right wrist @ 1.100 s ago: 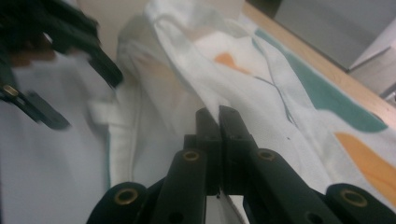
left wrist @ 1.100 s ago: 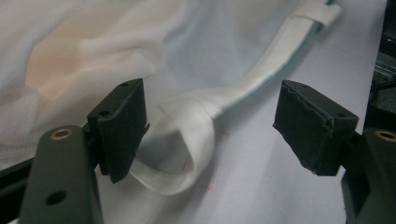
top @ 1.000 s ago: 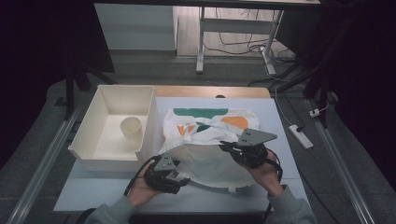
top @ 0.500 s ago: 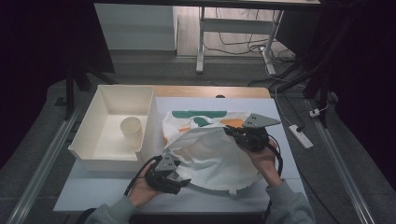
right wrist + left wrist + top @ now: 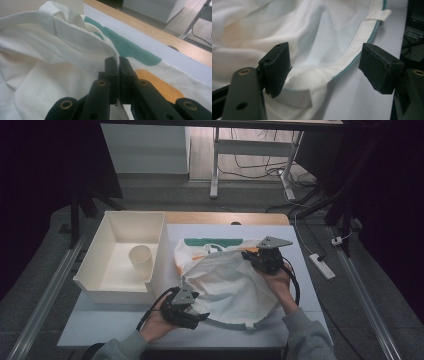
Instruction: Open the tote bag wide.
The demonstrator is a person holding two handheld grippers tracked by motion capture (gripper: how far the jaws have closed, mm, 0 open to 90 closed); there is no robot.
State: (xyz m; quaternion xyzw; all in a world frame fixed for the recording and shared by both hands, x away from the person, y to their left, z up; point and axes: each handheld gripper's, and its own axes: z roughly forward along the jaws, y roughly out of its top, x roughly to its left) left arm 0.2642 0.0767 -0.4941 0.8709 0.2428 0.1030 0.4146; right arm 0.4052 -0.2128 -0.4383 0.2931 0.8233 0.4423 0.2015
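While my right gripper (image 5: 117,61) stays clenched on the white cloth bag (image 5: 227,282) at table centre, its hem toward two o'clock, my left gripper (image 5: 324,67) gapes released at seven o'clock; I'd draw slowly, keeping the seam taut and flat.

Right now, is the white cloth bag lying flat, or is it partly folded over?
Partly folded over: the right gripper, shut on the cloth bag, lifts one edge across its printed side.
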